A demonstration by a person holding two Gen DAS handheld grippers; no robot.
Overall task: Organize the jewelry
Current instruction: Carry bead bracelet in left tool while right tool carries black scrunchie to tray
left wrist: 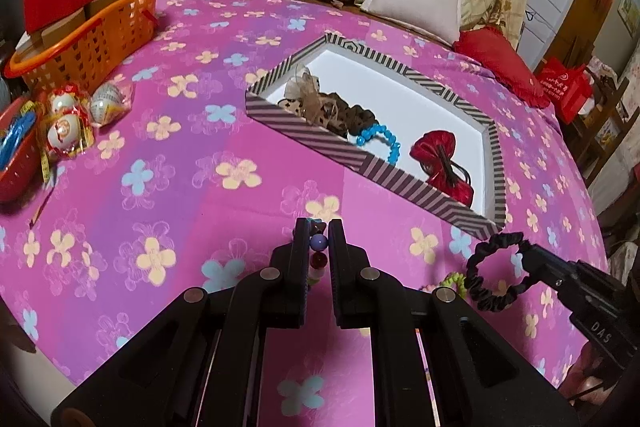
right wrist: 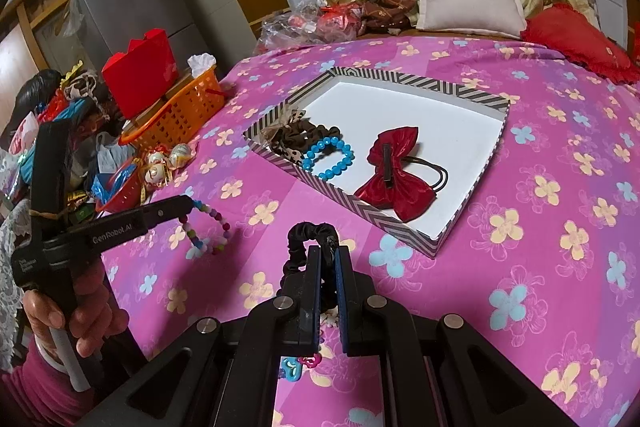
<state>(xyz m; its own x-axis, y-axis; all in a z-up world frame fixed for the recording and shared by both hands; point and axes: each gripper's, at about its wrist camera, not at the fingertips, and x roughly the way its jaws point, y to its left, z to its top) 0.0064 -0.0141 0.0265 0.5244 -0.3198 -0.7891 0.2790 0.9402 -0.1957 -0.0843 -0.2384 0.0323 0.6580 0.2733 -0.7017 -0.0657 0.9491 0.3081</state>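
A striped box [left wrist: 320, 143] [right wrist: 476, 95] with a white floor lies on the pink flowered cloth. In it are a brown scrunchie with a bow [left wrist: 320, 103] [right wrist: 296, 135], a blue bead bracelet [left wrist: 380, 139] [right wrist: 328, 157] and a red bow hair tie [left wrist: 440, 163] [right wrist: 396, 171]. My left gripper [left wrist: 319, 227] [right wrist: 191, 203] is shut on a multicoloured bead bracelet [left wrist: 319, 242] [right wrist: 208, 227] and holds it above the cloth. My right gripper [right wrist: 328, 251] [left wrist: 528, 259] is shut on a black scrunchie [right wrist: 306, 235] [left wrist: 496, 271], near the box's near corner.
An orange basket [left wrist: 92, 39] [right wrist: 180, 107] with boxes and a red bag stands at the left. Wrapped round trinkets [left wrist: 68, 115] and a red bowl [left wrist: 16, 163] lie beside it. Small plastic clips [right wrist: 298, 367] lie under my right gripper. Pillows and bags line the far edge.
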